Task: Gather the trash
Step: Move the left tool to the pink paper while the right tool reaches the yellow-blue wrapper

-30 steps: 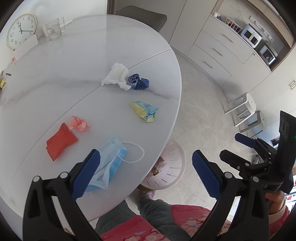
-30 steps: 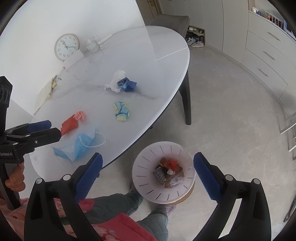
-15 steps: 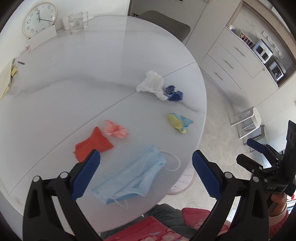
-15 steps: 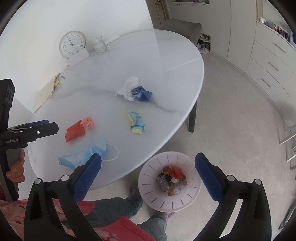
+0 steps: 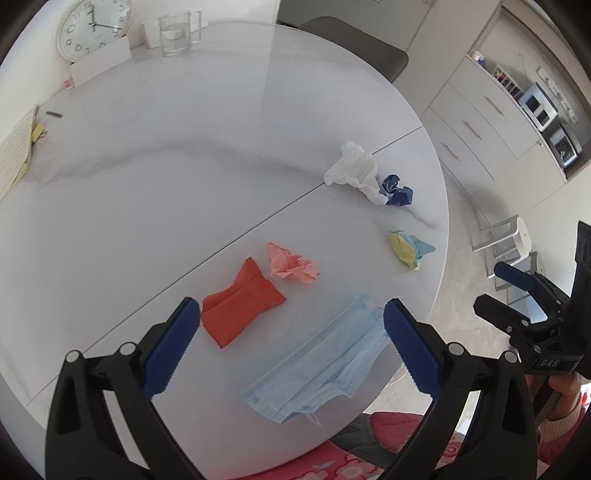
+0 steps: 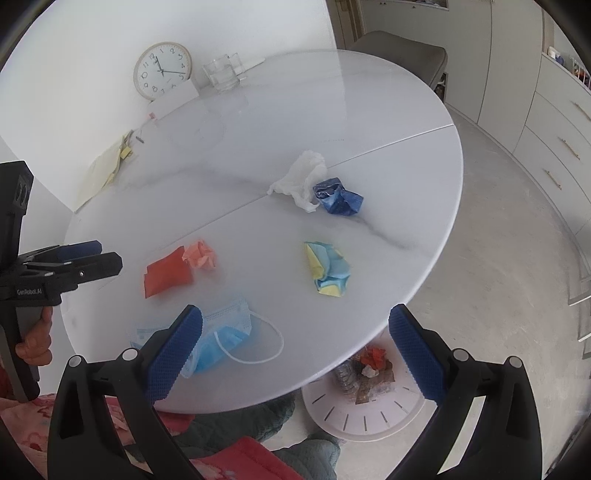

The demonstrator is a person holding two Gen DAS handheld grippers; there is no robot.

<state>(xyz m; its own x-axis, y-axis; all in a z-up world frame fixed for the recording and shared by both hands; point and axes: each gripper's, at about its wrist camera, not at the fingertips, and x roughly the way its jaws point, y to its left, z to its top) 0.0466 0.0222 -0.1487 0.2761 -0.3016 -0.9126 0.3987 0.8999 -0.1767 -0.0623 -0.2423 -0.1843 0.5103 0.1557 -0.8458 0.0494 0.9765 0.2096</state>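
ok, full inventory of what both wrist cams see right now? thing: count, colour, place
table: 1, white marble, round, centre
face mask: 1, light blue, near table edge
folded paper: 1, red, beside mask
crumpled paper: 1, pink, touching the red one
paper wad: 1, yellow and blue, right edge of table
tissue: 1, white, mid-table
crumpled wrapper: 1, dark blue, against tissue
clock: 1, white, far end by wall
glass: 1, clear, beside clock
papers: several, pale yellow, left table edge
trash bin: 1, white, on floor under table edge, trash inside
chair: 1, grey, far side
left hand-held gripper: 1, black with blue pads, open over mask
right hand-held gripper: 1, same, open
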